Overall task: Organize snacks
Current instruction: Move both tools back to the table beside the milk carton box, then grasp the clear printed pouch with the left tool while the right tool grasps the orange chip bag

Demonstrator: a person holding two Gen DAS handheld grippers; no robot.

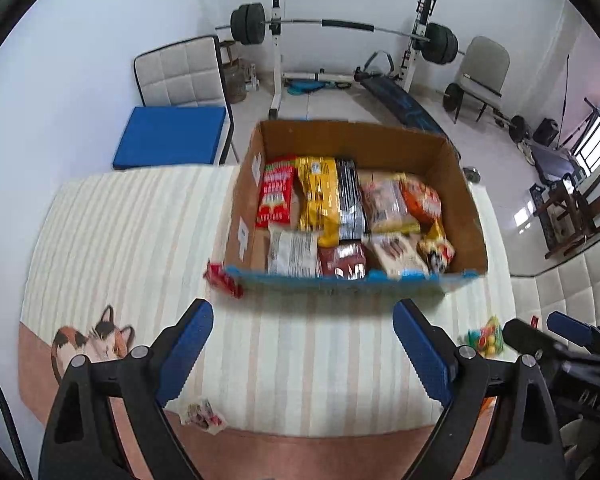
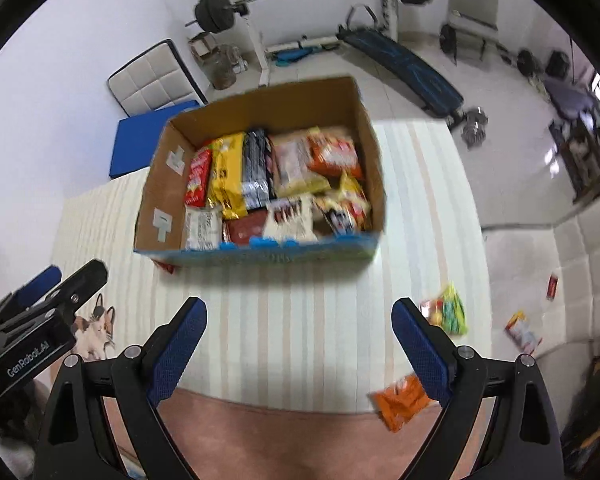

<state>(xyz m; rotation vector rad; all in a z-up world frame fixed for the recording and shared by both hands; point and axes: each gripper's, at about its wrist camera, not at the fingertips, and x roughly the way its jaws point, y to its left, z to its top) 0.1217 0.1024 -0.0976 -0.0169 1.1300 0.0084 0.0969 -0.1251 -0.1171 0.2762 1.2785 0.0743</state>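
Observation:
A cardboard box (image 1: pixel 452 168) stands on a striped bed cover, packed with several snack packs; it also shows in the right wrist view (image 2: pixel 160 184). Loose on the cover lie a red pack (image 1: pixel 222 278) by the box's near left corner, a small white pack (image 1: pixel 202 414), a green-yellow candy bag (image 2: pixel 448 312) and an orange pack (image 2: pixel 400 398). My left gripper (image 1: pixel 302 346) is open and empty above the cover, short of the box. My right gripper (image 2: pixel 300 344) is open and empty, with the candy bag just beyond its right finger and the orange pack under it.
A cat print (image 1: pixel 96 340) marks the cover's left side. More snack packs (image 2: pixel 520 332) lie on the floor and padded bench to the right. A blue mat (image 1: pixel 172 136), barbell rack (image 1: pixel 332 28), weight bench (image 2: pixel 404 60) and chairs stand behind the box.

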